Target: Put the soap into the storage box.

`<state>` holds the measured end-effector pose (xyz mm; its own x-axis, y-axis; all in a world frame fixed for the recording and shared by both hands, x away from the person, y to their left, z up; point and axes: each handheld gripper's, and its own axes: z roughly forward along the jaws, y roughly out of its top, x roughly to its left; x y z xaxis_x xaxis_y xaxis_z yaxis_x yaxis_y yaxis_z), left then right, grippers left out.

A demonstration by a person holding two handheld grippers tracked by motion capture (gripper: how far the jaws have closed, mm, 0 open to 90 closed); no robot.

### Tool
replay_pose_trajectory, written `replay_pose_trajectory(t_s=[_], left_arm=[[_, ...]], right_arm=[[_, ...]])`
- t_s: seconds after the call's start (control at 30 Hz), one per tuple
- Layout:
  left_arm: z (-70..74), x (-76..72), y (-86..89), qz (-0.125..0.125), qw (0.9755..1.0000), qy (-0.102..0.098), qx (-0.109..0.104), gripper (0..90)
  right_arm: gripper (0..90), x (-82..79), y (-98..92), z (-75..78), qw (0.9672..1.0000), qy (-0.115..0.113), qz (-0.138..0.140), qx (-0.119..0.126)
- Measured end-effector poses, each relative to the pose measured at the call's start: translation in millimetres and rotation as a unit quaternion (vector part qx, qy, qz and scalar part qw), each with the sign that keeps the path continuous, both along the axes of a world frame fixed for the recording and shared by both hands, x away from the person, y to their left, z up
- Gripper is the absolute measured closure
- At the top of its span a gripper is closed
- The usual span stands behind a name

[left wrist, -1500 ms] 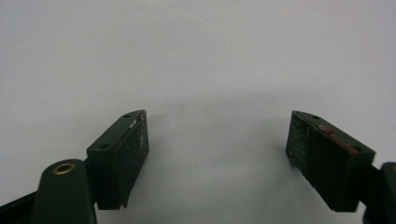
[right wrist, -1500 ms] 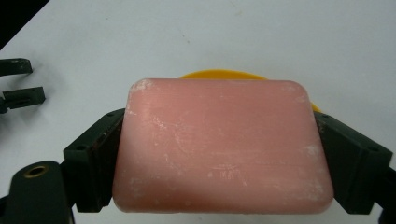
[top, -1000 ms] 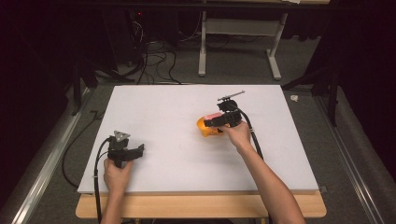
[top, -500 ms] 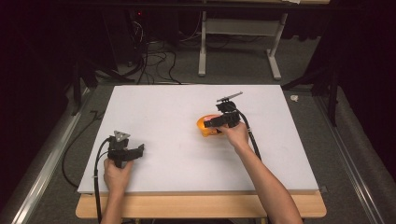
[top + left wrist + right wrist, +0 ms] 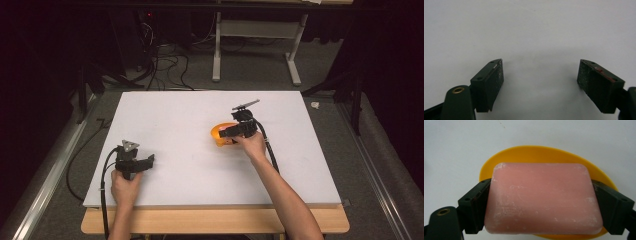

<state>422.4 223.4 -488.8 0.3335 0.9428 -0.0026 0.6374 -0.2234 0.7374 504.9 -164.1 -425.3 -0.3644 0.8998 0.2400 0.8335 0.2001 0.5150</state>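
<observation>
Our right claw [image 5: 544, 202] clamped the pink soap [image 5: 543, 198] over the yellow dish [image 5: 544, 153], mid-tabletop [image 5: 200, 115]; our left claw [image 5: 540, 82] gaped wide, holding nothing, near the front-left corner.

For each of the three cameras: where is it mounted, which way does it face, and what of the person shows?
High view: fixed above the person's side, looking forward and down on the white table; both forearms, left gripper and right gripper show.
Left gripper view: rides the left gripper, faces bare tabletop between its open jaws.
Right gripper view: rides the right gripper, jaws on either side of a pink soap bar over an orange dish.
Shared: the dish shows in the high view too.
</observation>
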Motion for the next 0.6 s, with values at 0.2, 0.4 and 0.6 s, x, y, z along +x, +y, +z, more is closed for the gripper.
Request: replay_pose_trajectory(t_s=[0.2, 0.4, 0.6], left_arm=[[-0.1, 0.0, 0.0, 0.000, 1.0000, -0.001, 0.000, 21.6], [0.0, 0.0, 0.0, 0.000, 1.0000, 0.000, 0.000, 21.6], [0.0, 0.0, 0.0, 0.000, 1.0000, 0.000, 0.000, 21.5]], right_arm=[[13.4, 0.8, -0.2, -1.8, 1.0000, 0.005, -0.003, 0.003], [13.3, -0.4, -0.6, 1.2, 0.9999, -0.005, -0.011, 0.003], [13.4, -3.0, -2.0, 5.3, 0.9998, -0.014, -0.011, 0.006]])
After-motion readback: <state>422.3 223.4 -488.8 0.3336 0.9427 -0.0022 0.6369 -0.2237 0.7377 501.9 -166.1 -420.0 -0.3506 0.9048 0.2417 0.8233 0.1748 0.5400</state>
